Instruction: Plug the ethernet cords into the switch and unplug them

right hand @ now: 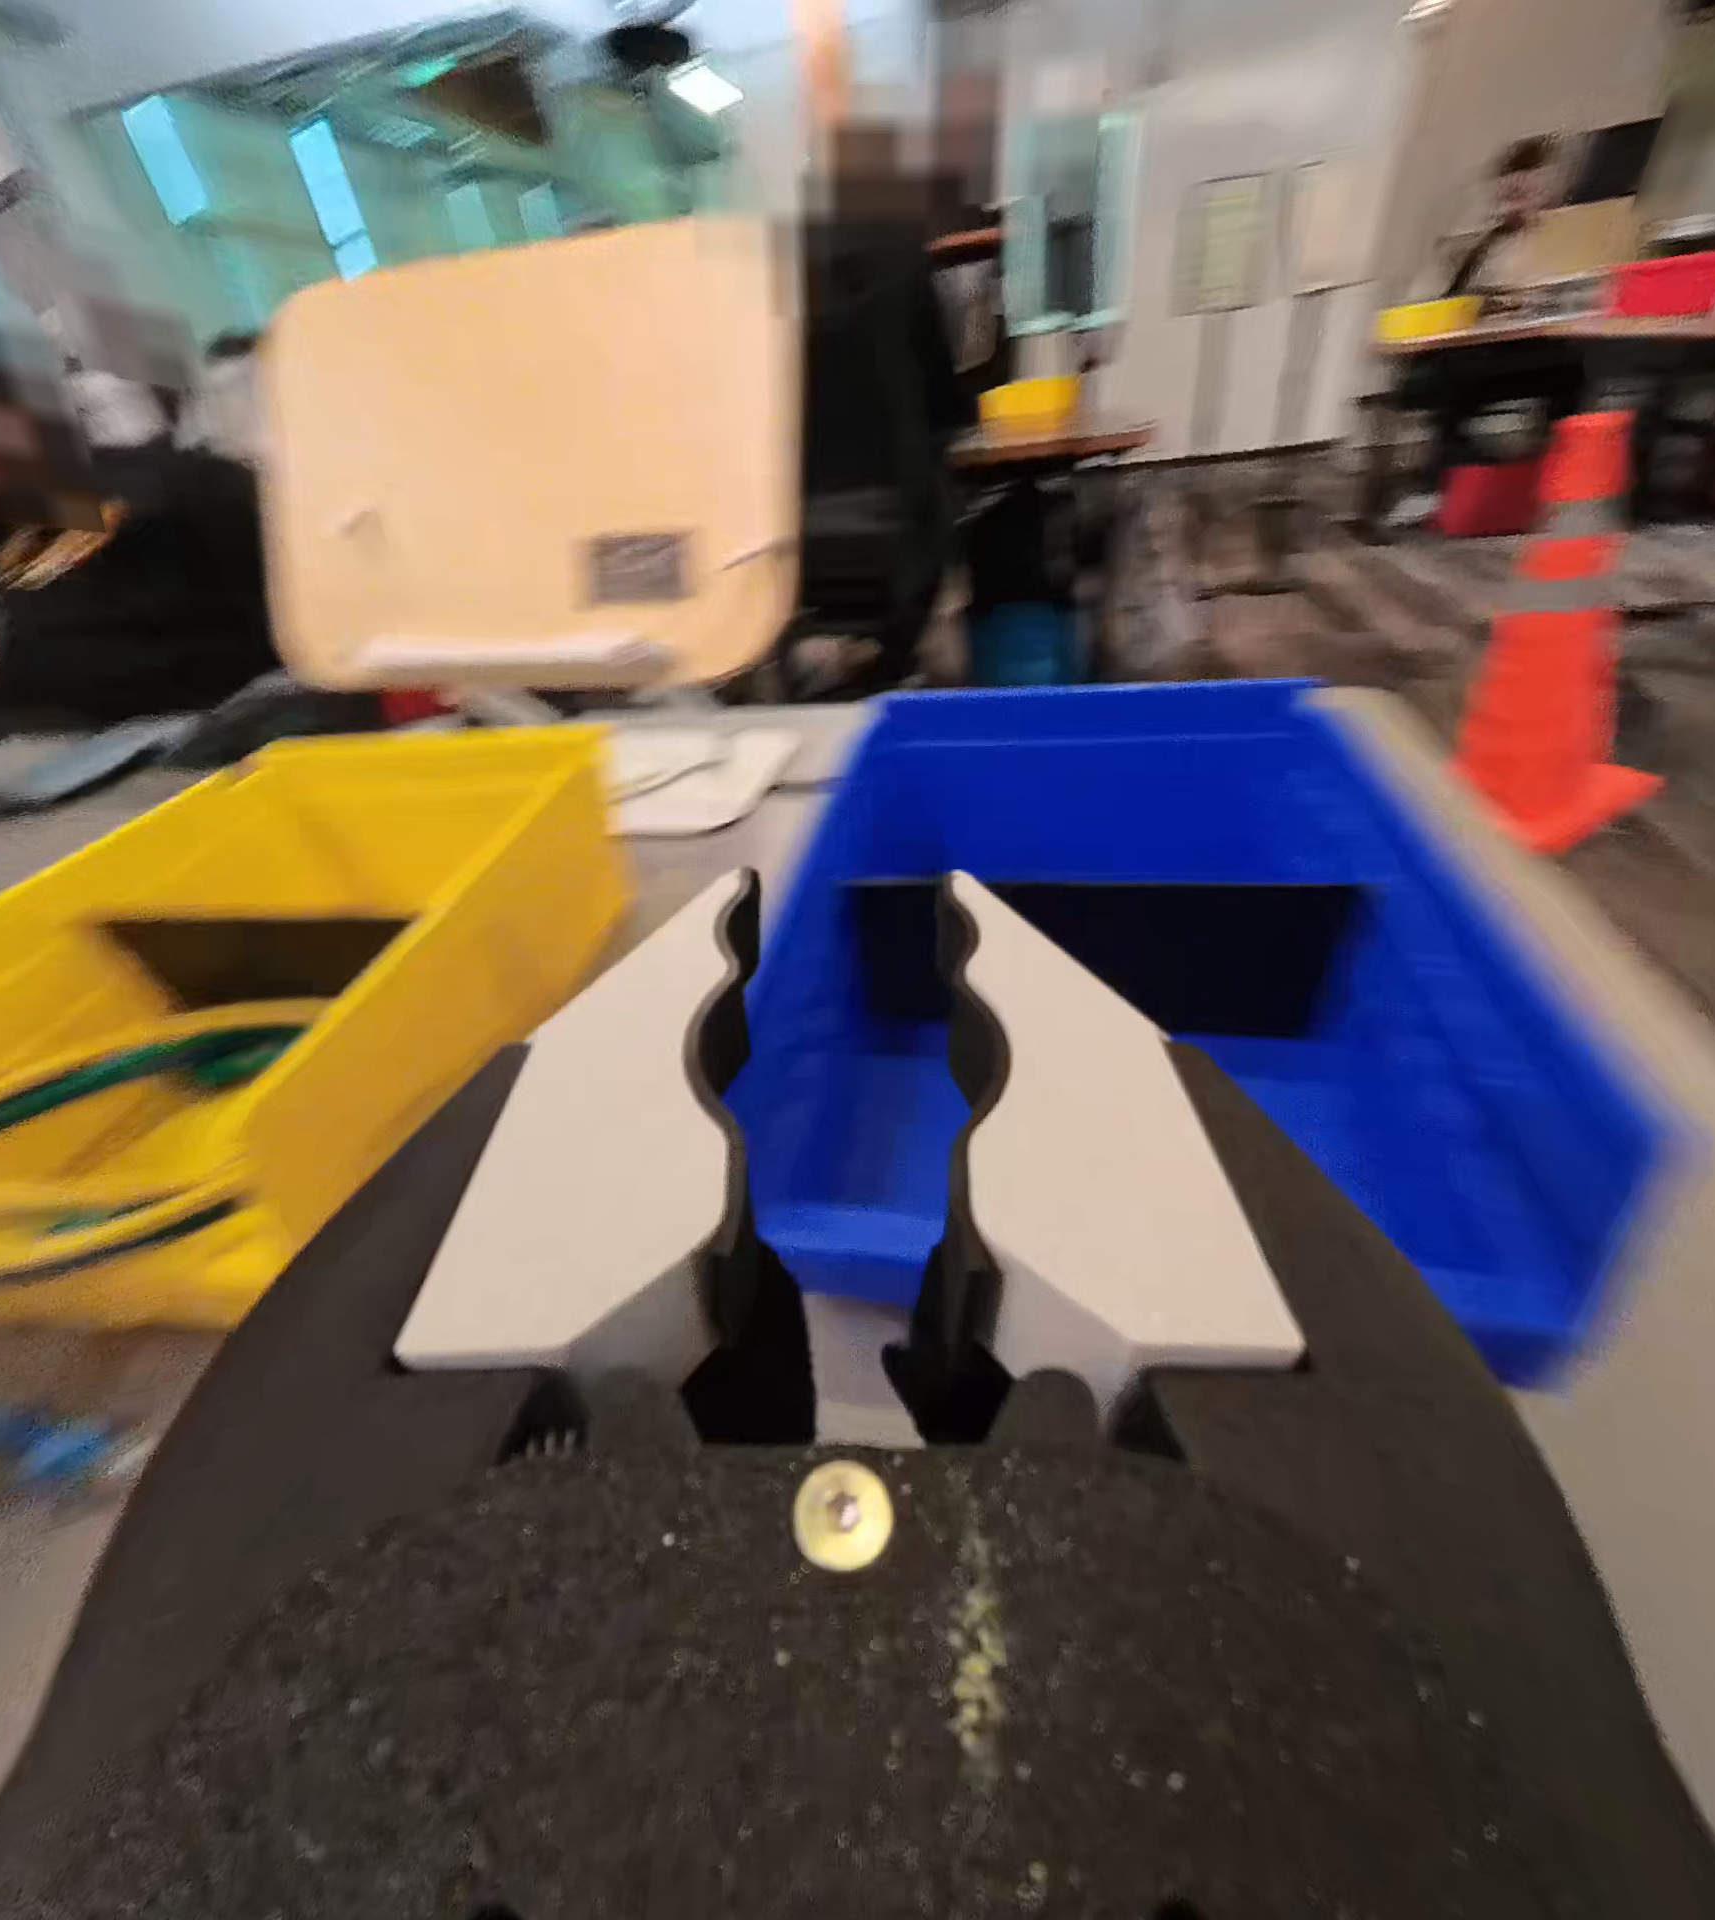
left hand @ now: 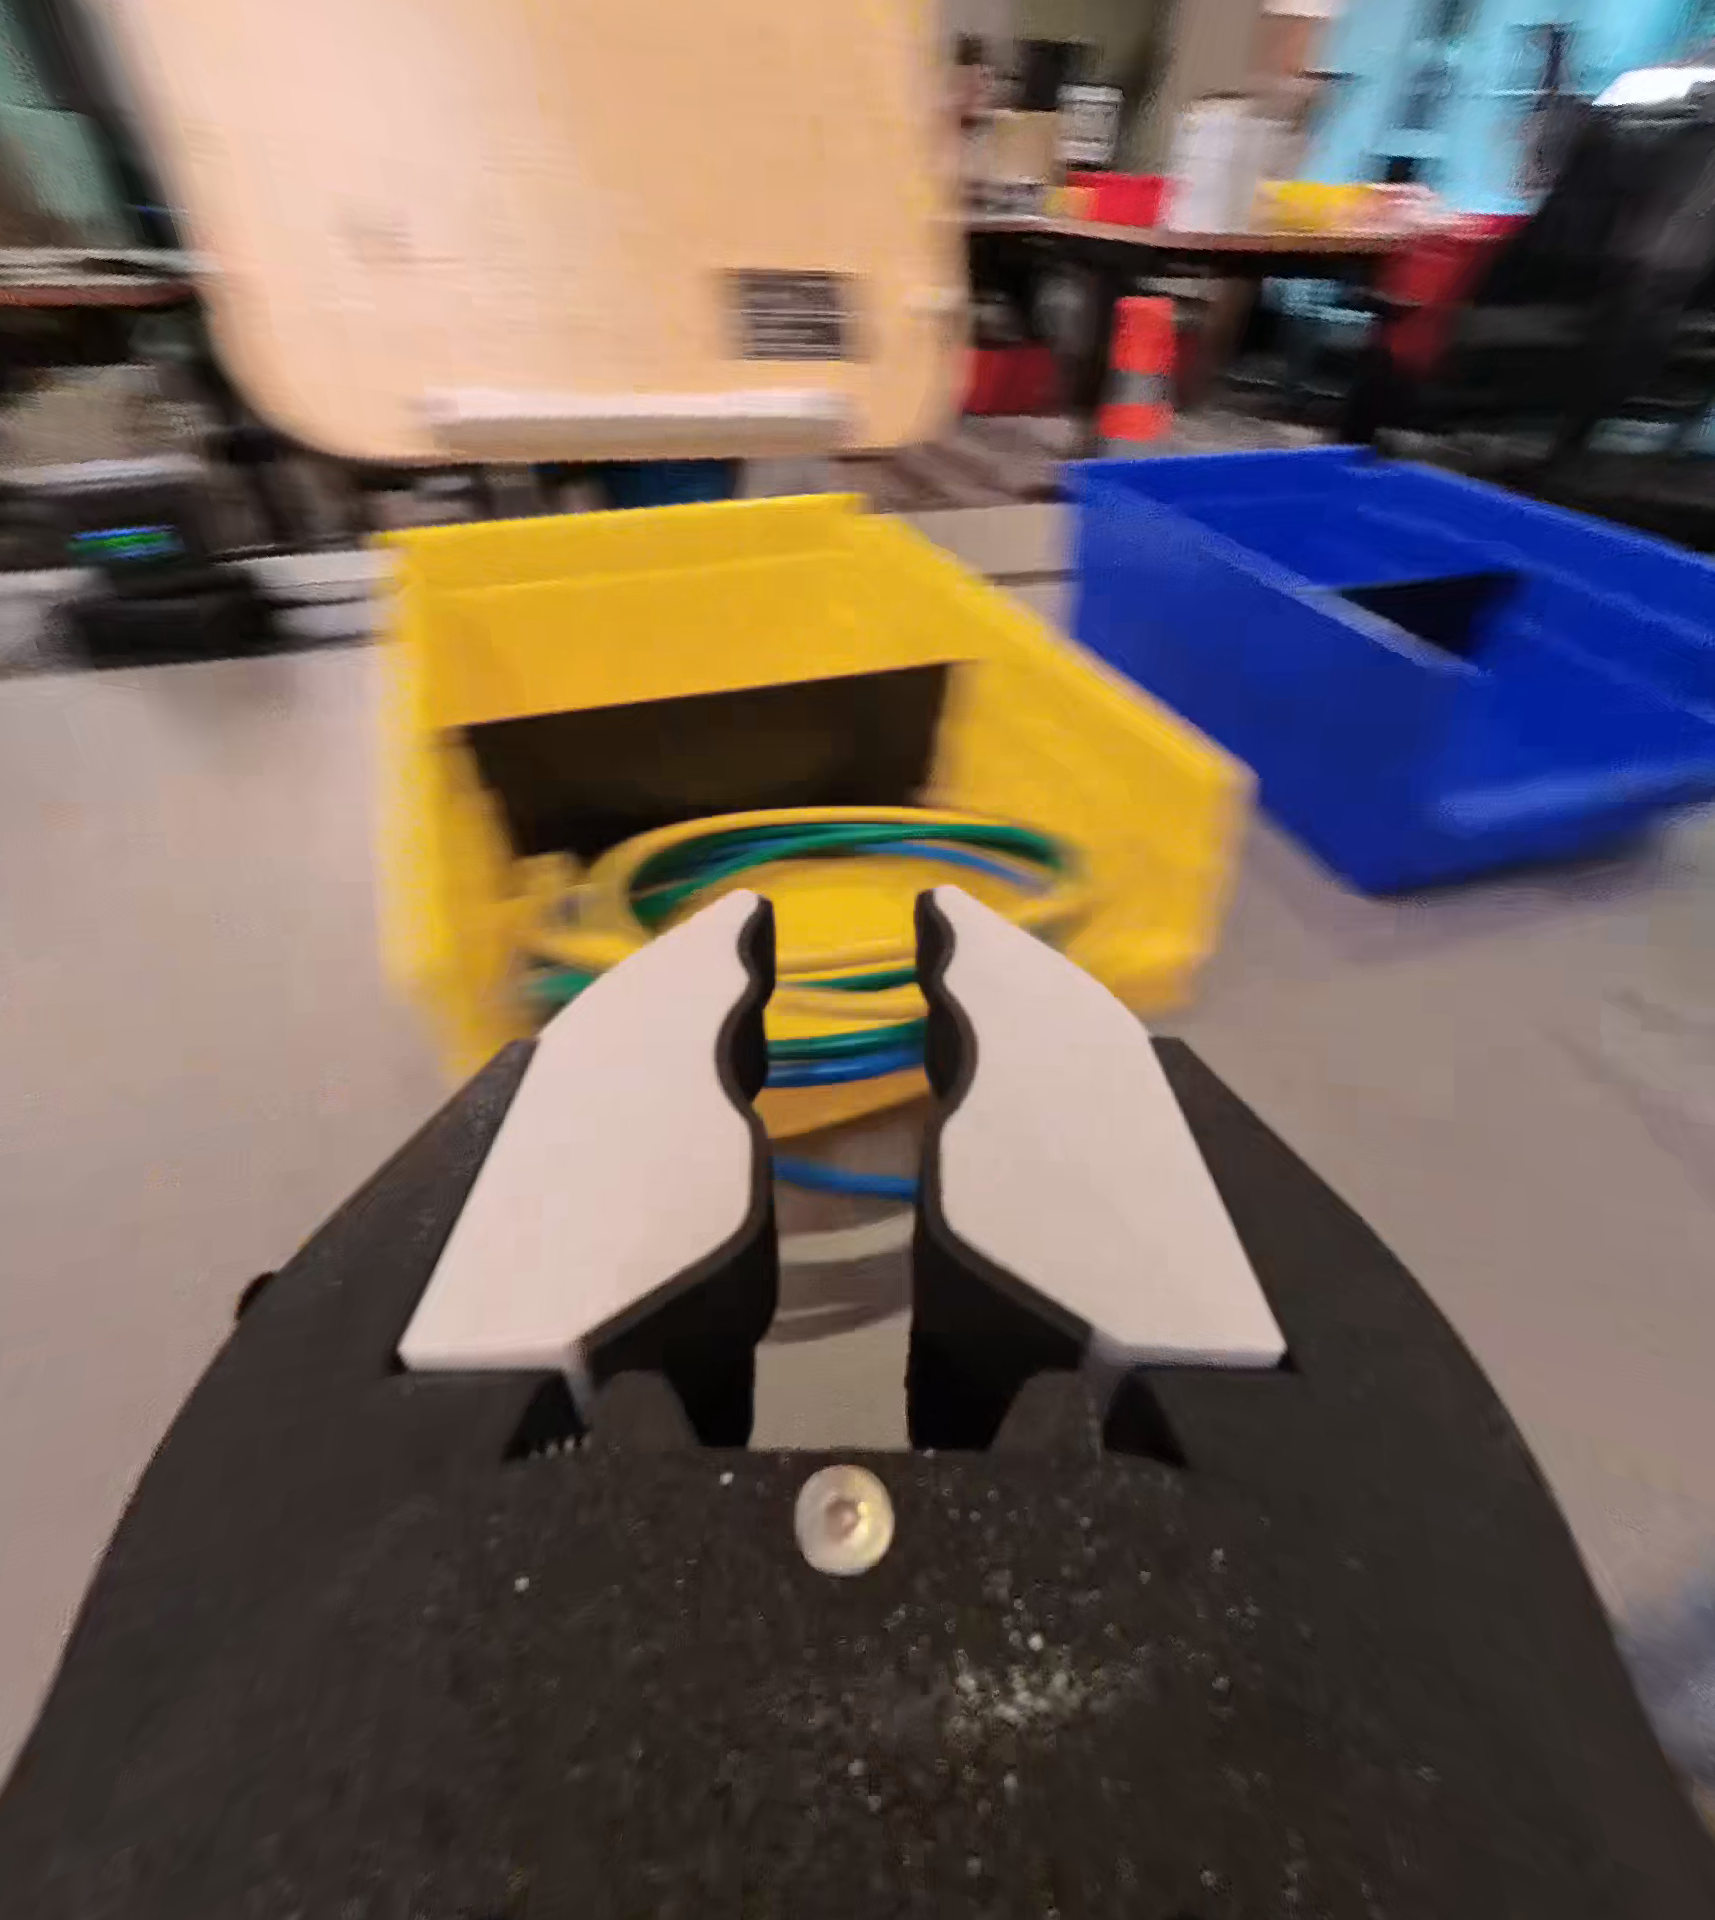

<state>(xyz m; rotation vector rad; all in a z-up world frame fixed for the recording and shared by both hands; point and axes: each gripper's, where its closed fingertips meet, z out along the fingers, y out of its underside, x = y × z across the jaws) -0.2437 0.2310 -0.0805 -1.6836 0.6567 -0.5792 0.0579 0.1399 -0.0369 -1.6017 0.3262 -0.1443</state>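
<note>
Between the left gripper's (left hand: 842, 914) grey fingers (left hand: 624, 1122) there is only air: they stand apart with nothing clamped, and through the gap show loops of ethernet cords (left hand: 832, 842), yellow, green and blue, coiled in the mouth of a yellow bin (left hand: 1092, 790). The bin sits dead ahead at twelve o'clock with its cut-down front facing the gripper, which looks like the reason for this low, level approach: the cords can be reached through that opening without going over a wall. One blue strand (left hand: 842, 1179) spills out onto the grey table (left hand: 157, 987) just under the fingers.

The right gripper (right hand: 848, 883) is likewise spread and empty, aimed at a blue bin (right hand: 1455, 1122) at twelve to one o'clock whose floor appears bare; in this view the yellow bin lies at nine o'clock with the cords inside. A bit of blue at eight o'clock on the table is too blurred to name.

No switch is visible in either view, so I judge the task is at its very start, with a cord still to be picked. Both pictures are smeared, suggesting motion. Beyond the bins stand a tan cardboard box (right hand: 520, 447) at eleven o'clock and an orange cone (right hand: 1549, 644) at two o'clock
</note>
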